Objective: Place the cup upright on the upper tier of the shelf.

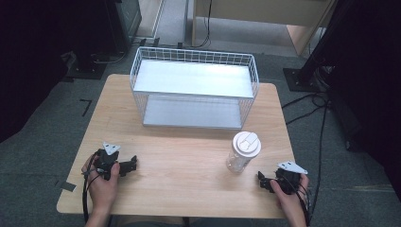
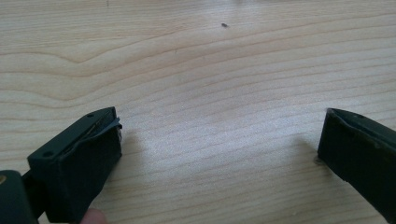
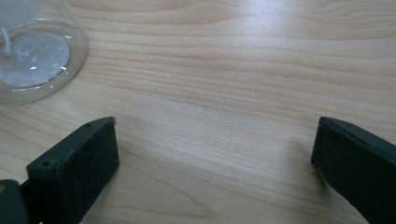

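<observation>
On the worktop both my claws rest wide open and empty: left claw at the near left, right claw at the near right. Just beyond the right one stands the bottle, upright, lid on, in front of the wire rack. I judge nothing is started yet; next I'd bring the right claw around the bottle's clear body and close gently.
</observation>
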Available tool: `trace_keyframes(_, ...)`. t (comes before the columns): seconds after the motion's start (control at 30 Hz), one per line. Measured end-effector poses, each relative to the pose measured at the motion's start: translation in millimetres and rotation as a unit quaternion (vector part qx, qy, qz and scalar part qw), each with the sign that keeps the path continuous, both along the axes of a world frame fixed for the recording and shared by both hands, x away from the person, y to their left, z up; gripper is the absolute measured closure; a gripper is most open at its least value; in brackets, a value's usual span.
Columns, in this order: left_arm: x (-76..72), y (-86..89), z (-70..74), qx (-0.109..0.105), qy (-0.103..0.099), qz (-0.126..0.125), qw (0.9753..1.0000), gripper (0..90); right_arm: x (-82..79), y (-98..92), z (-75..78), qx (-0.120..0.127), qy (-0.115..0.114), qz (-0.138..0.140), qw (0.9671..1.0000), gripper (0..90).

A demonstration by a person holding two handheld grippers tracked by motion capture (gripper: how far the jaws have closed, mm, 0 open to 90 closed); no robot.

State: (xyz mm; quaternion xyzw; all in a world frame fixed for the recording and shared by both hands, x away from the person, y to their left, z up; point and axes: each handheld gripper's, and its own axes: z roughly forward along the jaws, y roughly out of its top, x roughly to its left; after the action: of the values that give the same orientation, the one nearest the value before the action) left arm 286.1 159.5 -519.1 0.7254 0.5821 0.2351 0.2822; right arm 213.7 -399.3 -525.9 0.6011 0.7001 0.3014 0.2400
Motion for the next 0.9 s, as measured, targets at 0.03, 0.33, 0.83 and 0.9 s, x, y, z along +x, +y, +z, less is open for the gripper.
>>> trace_keyframes(0.03, 0.0, 0.0, 0.0, 0.0, 0.0, 0.0, 1.0, 0.0, 0.0, 0.0, 0.0, 0.0, 0.0, 0.0, 1.0, 1.6)
trace_keyframes(0.33, 0.9, -1.1, -0.1, -0.001, -0.001, 0.004, 1.0, 0.0, -11.0, 23.1, 18.1, 0.005, -0.071, 0.048, 0.9963, 7.8)
trace_keyframes(0.83, 0.9, -1.0, 0.0, 0.0, 0.0, 0.003, 1.0, 0.0, -14.5, 49.8, 51.2, 0.086, -0.117, 0.099, 0.9844, 8.3)
trace_keyframes(0.9, 0.9, -1.0, 0.0, 0.0, 0.0, 0.004, 1.0, 0.0, -14.1, 55.3, 56.1, 0.096, -0.122, 0.105, 0.9823, 8.3)
